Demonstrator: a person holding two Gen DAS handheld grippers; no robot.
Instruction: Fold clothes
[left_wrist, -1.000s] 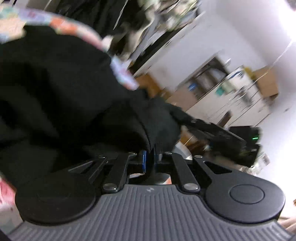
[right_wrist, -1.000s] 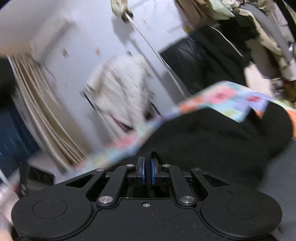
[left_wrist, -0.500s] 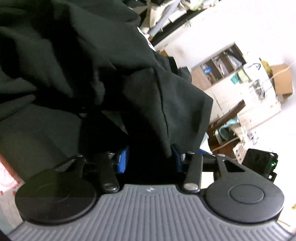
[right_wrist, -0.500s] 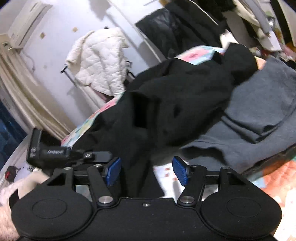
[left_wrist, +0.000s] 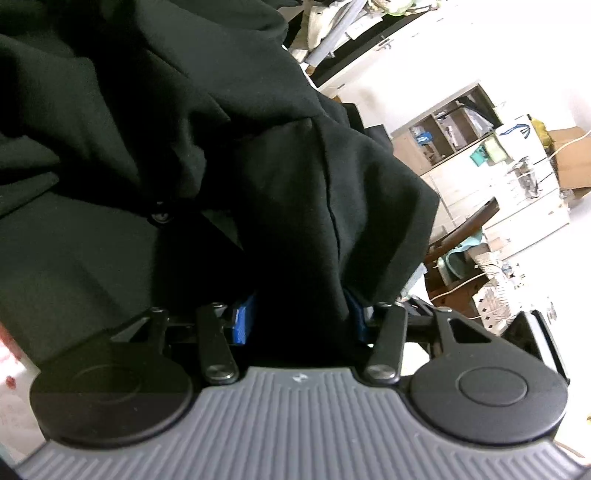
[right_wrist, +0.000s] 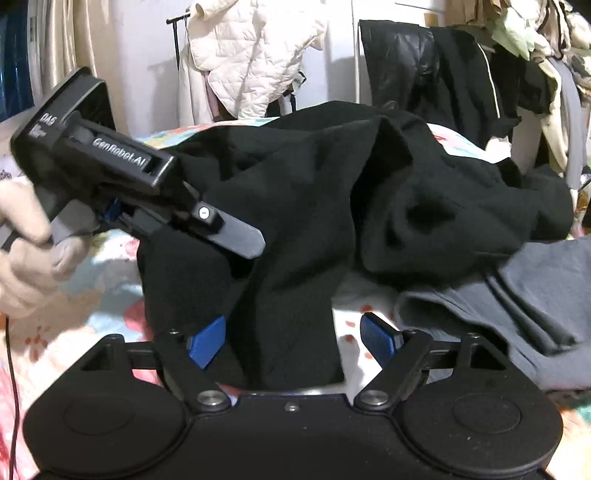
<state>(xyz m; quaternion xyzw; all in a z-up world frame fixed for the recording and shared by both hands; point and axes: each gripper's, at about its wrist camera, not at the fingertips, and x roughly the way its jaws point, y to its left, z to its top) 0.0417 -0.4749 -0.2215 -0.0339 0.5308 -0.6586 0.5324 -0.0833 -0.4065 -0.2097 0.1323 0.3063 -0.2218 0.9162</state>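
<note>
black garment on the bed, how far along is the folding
Barely started. Done: only a folded-looking grey garment beside it. In hand: the crumpled black fleece garment lies bunched on the floral bedsheet, with cloth between the open pads of both the left gripper and the right gripper; neither has closed on it. Left: gripping, spreading flat, and every fold.

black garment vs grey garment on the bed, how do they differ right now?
The black garment is bunched and rumpled; the grey garment lies flatter with folded edges. Black cloth sits between the open right hand-held gripper pads; grey lies beside it, untouched. Both rest on the patterned bedcover.
</note>
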